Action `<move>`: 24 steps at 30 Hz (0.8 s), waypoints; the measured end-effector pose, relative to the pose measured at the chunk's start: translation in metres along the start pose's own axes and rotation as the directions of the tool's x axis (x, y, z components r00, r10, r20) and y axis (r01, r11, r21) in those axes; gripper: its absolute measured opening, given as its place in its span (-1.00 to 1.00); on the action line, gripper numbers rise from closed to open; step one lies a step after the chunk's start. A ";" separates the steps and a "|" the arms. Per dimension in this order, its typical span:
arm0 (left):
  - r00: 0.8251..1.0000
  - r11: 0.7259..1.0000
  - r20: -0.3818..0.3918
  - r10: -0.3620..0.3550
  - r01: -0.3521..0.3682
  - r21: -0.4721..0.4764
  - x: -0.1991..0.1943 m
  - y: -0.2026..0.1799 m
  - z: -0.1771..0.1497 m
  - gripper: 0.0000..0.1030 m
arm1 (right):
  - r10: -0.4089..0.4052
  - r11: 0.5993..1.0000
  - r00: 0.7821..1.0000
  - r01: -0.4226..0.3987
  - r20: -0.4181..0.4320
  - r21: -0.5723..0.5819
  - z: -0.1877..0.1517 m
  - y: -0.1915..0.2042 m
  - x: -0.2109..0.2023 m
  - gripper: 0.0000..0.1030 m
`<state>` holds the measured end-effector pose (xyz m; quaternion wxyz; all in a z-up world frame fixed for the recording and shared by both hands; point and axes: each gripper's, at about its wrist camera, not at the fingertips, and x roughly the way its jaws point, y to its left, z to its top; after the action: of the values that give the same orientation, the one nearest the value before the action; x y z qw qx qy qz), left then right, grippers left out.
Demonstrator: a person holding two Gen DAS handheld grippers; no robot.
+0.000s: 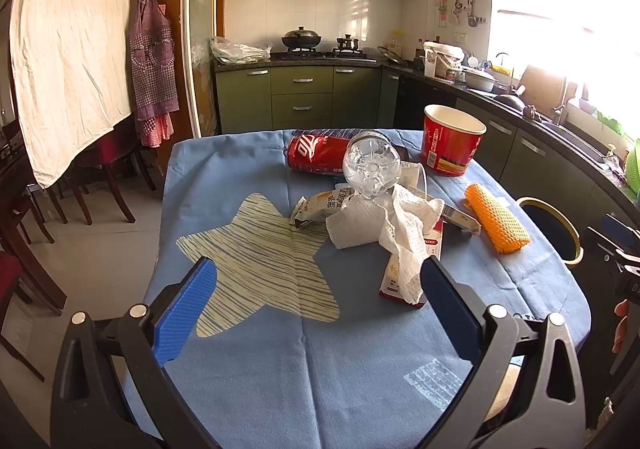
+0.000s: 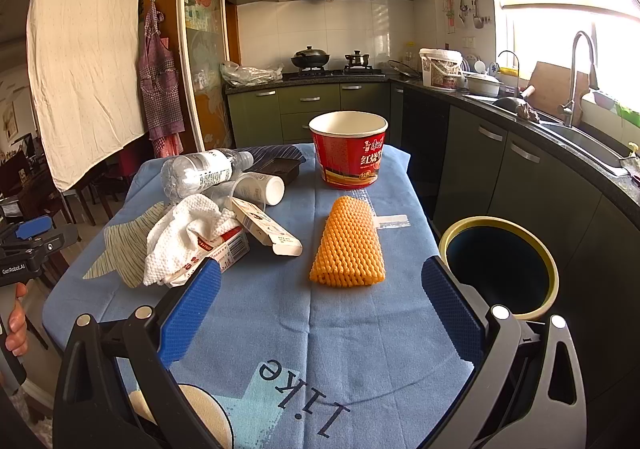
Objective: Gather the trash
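Item: orange foam-mesh fruit sleeve [image 2: 348, 245], lying flat on the blue cloth-covered table [image 2: 360, 337], near the round yellow-rimmed dark bin [image 2: 498, 269] beside the table edge. We are judging it light, soft, squashy; we are advising a pinch across its width. Right gripper [image 2: 320, 313] and left gripper [image 1: 318, 309] are both hovering spread wide, carrying nothing.

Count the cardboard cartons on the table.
2: a flattened red-and-white cardboard carton under the crumpled white paper towel, and a long white cardboard carton beside it. Others may be hidden in the pile.
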<state>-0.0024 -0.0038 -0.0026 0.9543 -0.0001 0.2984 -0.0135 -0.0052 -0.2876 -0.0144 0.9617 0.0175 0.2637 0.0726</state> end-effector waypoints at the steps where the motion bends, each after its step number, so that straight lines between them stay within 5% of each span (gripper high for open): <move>1: 1.000 1.000 0.000 0.000 0.000 0.000 0.000 0.000 0.000 0.88 | -0.001 1.000 1.000 0.001 -0.001 -0.001 0.000 0.000 0.000 0.92; 24: 1.000 1.000 -0.005 -0.004 0.004 0.001 0.000 -0.002 -0.003 0.88 | 0.000 1.000 1.000 0.000 -0.002 -0.002 0.000 0.001 0.000 0.92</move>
<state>-0.0036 -0.0056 -0.0050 0.9535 -0.0002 0.3010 -0.0157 -0.0054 -0.2869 -0.0142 0.9615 0.0163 0.2644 0.0731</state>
